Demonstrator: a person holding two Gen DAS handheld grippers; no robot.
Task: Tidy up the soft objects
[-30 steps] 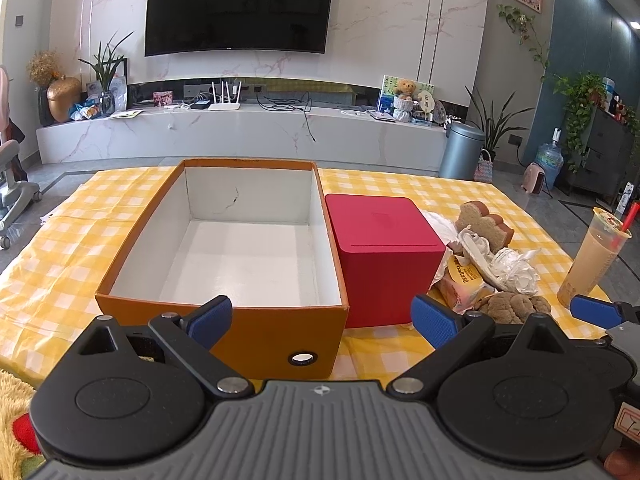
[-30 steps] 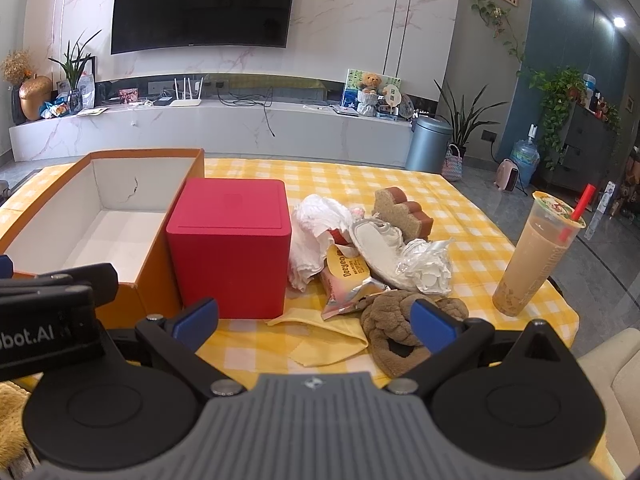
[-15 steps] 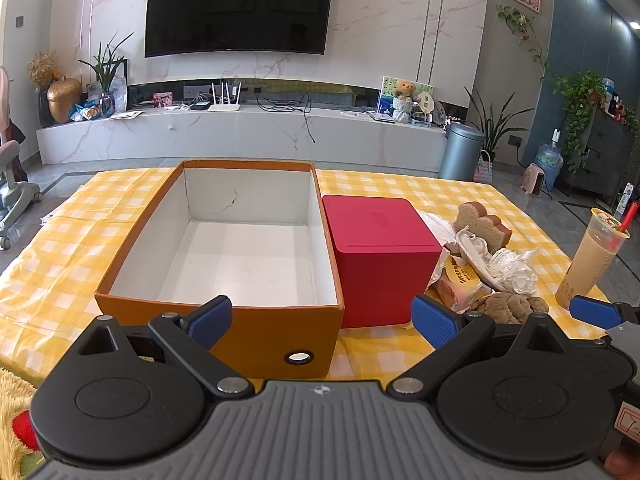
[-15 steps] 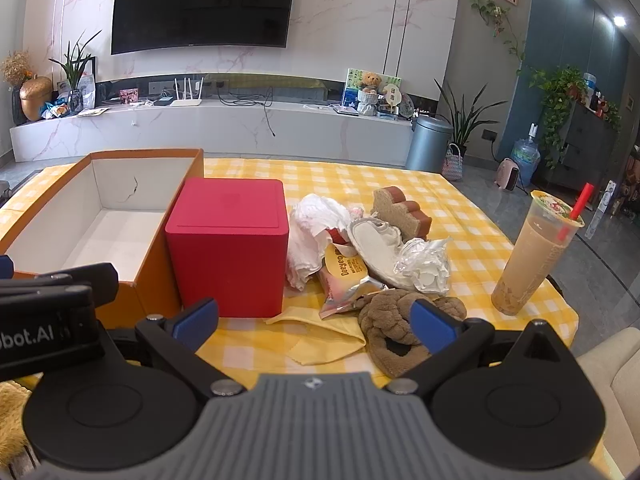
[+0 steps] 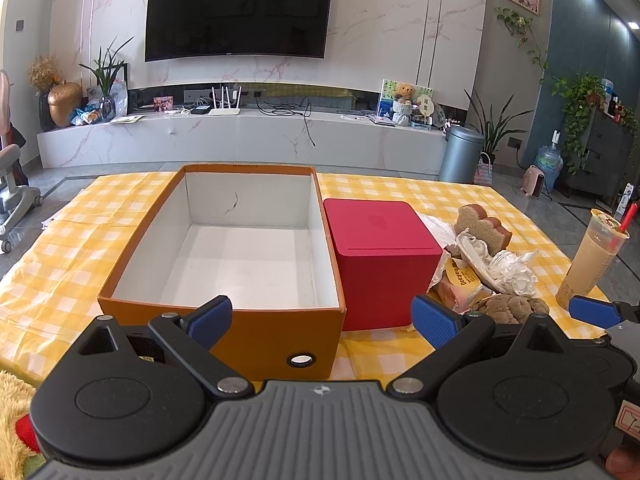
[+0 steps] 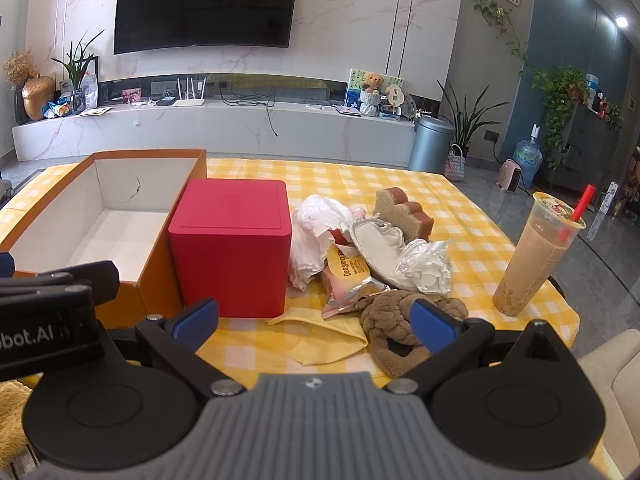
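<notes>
Brown plush slipper (image 6: 404, 320) fuzzy and crumpled beside red box (image 6: 234, 248), both grippers' jaws spread, empty

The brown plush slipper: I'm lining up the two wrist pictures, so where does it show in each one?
Left wrist view: the brown plush slipper sits low right, partly hidden behind the left hand-held gripper.
Right wrist view: the slipper lies at lower centre-right, between the fingers of the right hand-held gripper.
Shared landmark: the red box, to the slipper's left in both views.
</notes>
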